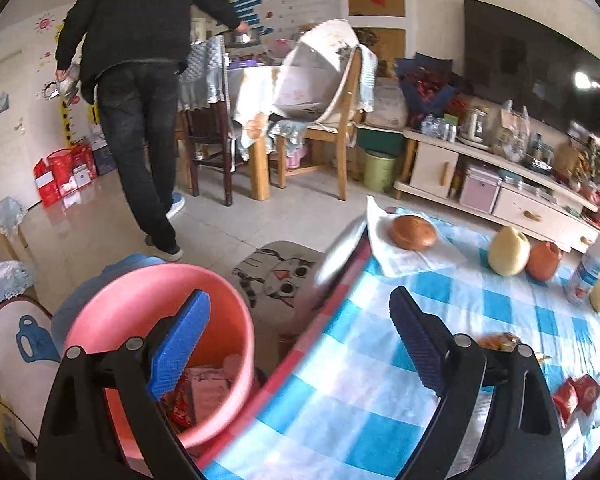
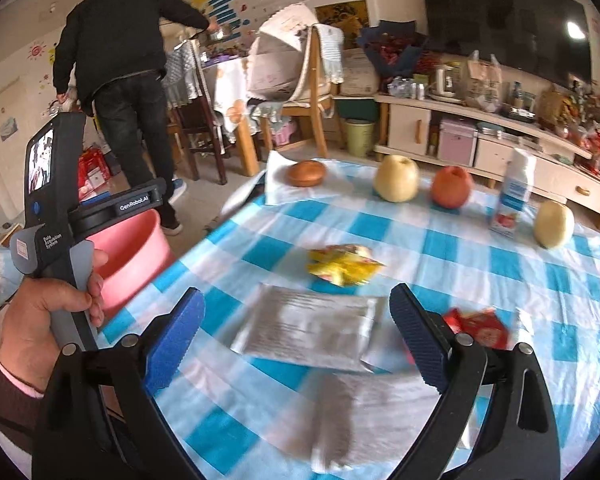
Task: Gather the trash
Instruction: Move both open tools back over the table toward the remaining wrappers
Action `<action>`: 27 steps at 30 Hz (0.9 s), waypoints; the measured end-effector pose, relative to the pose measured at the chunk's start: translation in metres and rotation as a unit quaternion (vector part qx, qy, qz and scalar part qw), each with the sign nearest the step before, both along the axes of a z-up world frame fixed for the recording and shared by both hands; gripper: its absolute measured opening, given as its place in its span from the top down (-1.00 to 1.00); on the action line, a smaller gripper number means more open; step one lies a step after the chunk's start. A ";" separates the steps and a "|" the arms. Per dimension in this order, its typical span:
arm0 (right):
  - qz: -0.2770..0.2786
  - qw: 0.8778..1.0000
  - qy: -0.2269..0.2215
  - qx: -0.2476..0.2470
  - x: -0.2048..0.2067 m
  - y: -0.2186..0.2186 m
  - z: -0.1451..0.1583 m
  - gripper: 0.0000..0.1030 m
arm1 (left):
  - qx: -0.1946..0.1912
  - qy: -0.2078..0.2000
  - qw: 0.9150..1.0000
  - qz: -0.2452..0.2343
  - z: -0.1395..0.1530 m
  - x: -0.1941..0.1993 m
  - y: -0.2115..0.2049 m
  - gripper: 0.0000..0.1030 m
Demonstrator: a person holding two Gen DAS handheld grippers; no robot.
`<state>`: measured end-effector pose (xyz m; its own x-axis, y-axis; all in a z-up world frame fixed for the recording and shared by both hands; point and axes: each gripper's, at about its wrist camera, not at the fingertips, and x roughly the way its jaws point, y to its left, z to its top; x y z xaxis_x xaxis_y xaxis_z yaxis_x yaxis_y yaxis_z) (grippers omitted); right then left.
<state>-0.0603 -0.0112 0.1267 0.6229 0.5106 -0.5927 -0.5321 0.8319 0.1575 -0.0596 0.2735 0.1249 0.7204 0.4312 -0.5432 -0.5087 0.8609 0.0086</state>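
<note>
My left gripper (image 1: 298, 300) is open with nothing between its blue pads. Its left finger hangs over a pink bucket (image 1: 156, 320) that stands beside the table and holds red and pink wrappers. My right gripper (image 2: 296, 300) is open above the blue checked tablecloth (image 2: 440, 248). A flat silver wrapper (image 2: 304, 328) lies on the cloth between its fingers, untouched. Beyond it sits a crumpled yellow wrapper (image 2: 344, 264). A red wrapper (image 2: 478, 326) lies to the right and a white tissue (image 2: 372, 412) lies nearer. A hand (image 2: 40, 320) holds the left gripper's handle by the bucket (image 2: 128, 256).
A brown bun on a napkin (image 2: 306, 173), a pale pear (image 2: 396, 178), an orange fruit (image 2: 451, 187), a milk carton (image 2: 514, 192) and another pear (image 2: 554, 224) stand along the table's far side. A person in black (image 1: 140, 80) walks by the dining chairs. A cat-print stool (image 1: 280, 276) stands near the bucket.
</note>
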 end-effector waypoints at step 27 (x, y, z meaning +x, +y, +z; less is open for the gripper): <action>-0.097 0.994 0.006 0.055 0.013 -0.146 -0.004 -0.84 | 0.023 0.038 0.982 -0.181 -0.017 0.012 -0.151 -0.75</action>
<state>-0.0468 -0.1572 0.1228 0.7088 0.4432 -0.5488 -0.3607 0.8963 0.2579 -0.0481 0.1226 0.1079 0.7887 0.1791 -0.5882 -0.1652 0.9832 0.0778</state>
